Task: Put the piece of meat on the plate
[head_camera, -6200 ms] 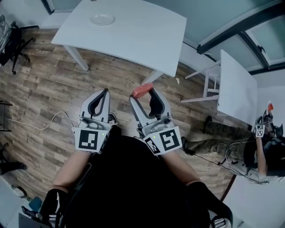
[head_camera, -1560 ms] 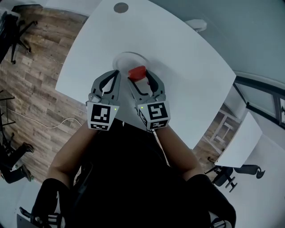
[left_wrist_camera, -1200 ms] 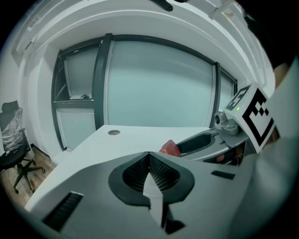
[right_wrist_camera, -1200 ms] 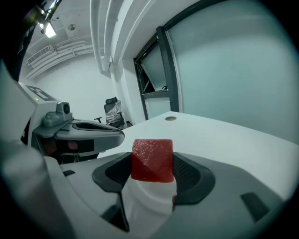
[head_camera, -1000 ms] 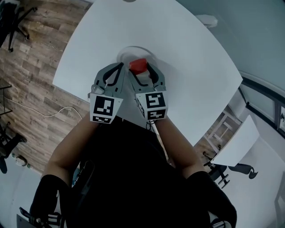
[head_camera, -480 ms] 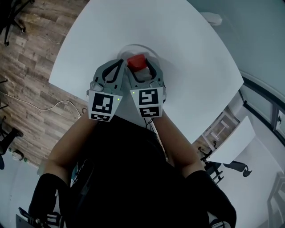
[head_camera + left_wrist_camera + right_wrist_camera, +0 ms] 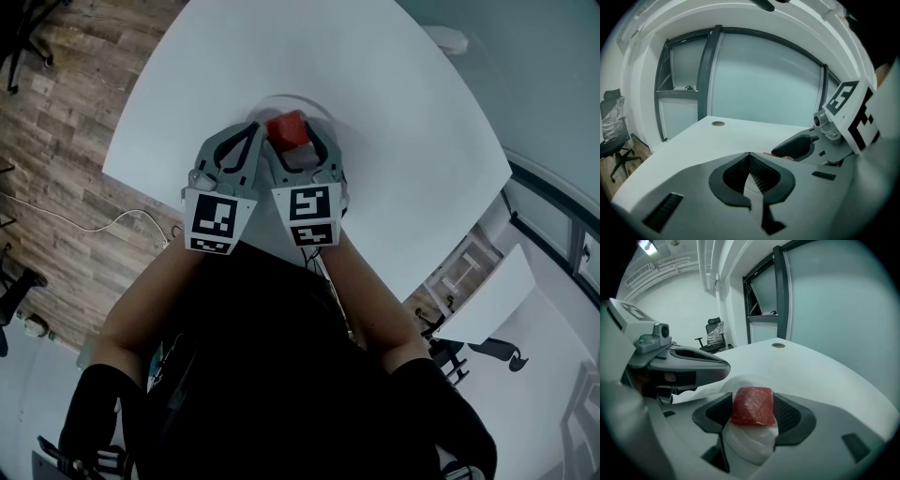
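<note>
Most of the plate (image 7: 315, 106) is hidden in the head view: only a pale arc of its rim is seen past the tips of the two hand-held grippers, and the rest is covered by their bodies. In the right gripper view a further part of it is seen, white and curved, below and behind the jaws. Whether the piece of meat (image 7: 752, 406) is touching the plate cannot be told — its underside is masked by the jaw pads. In the left gripper view only a thin red sliver of the meat is made out, beyond the dark finger of the neighbouring gripper.

The right hand-held gripper (image 7: 292, 141) is clamped on the meat: the red block is held between its two ribbed pads, right at the tips, with its top standing above them. Seen from the head, the meat is placed over the plate, at the far end of this gripper.

The left hand-held gripper (image 7: 749, 157) is held just beside the right one, on its left, with its jaws brought together and nothing between them. Both are held over the white surface (image 7: 403, 150), near its closer edge.
</note>
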`<act>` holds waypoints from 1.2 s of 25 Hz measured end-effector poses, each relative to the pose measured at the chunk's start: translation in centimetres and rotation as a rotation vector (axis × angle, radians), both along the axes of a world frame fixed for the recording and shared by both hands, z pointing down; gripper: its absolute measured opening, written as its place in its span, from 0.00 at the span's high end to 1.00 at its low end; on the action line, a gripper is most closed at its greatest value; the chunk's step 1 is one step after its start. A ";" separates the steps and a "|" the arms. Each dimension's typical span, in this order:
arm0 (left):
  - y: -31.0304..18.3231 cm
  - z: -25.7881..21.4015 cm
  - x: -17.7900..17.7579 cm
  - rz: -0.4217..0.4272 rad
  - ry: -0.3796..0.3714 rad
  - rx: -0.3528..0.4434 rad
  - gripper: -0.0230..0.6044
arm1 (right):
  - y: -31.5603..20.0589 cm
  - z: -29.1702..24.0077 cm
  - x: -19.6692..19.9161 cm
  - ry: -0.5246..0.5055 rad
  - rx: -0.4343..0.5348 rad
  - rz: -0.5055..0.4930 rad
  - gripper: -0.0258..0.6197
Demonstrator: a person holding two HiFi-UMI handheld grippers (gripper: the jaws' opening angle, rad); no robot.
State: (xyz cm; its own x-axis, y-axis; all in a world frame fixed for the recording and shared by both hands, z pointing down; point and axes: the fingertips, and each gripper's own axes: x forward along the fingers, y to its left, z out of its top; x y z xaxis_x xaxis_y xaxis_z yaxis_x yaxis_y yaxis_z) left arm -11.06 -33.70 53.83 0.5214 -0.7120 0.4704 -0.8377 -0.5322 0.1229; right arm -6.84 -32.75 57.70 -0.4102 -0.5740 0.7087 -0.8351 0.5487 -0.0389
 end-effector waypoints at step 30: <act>6.9 -16.1 1.9 0.104 0.041 0.366 0.98 | 7.1 -19.5 4.8 -0.274 0.450 0.223 0.92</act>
State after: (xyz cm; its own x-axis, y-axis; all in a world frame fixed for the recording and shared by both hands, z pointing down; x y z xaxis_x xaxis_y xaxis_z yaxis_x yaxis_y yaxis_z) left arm -9.14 -26.77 37.68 0.6126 -0.7715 0.1721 -0.7753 -0.6288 -0.0591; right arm -2.06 -25.66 38.22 -0.3787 -0.8884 0.2595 -0.9250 0.3728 -0.0737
